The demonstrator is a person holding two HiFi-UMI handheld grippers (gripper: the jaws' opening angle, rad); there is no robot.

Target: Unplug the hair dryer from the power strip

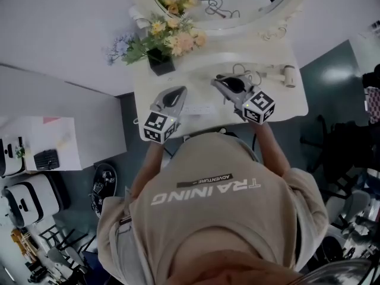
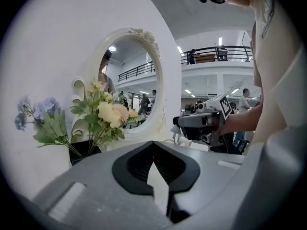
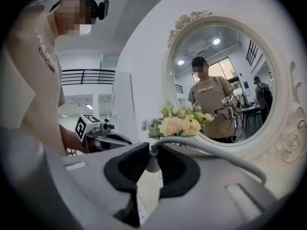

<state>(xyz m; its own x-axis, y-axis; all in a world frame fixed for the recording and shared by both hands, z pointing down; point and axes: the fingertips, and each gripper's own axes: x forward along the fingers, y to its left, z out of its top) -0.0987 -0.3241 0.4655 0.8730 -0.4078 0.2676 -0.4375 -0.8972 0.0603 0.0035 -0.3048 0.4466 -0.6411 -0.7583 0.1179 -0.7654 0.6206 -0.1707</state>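
Observation:
On the white vanity table (image 1: 285,103) a pale hair dryer (image 1: 285,73) lies at the right, and its grey cord (image 1: 244,71) loops toward the middle. My right gripper (image 1: 221,83) is shut on the dryer's white plug (image 3: 152,158); the cord (image 3: 211,150) arcs away to the right from its fingertips. A white power strip (image 1: 199,108) lies flat between the two grippers, just below the right one. Whether the plug's pins are still in it cannot be told. My left gripper (image 1: 177,94) hovers left of the strip. Its jaws (image 2: 153,147) meet at the tips with nothing held.
A black vase of yellow and blue flowers (image 1: 160,43) stands at the table's back left. The oval mirror (image 1: 219,2) in its ornate white frame rises behind. The person's torso presses close to the table's front edge (image 1: 237,126). A low white cabinet (image 1: 44,141) stands at left.

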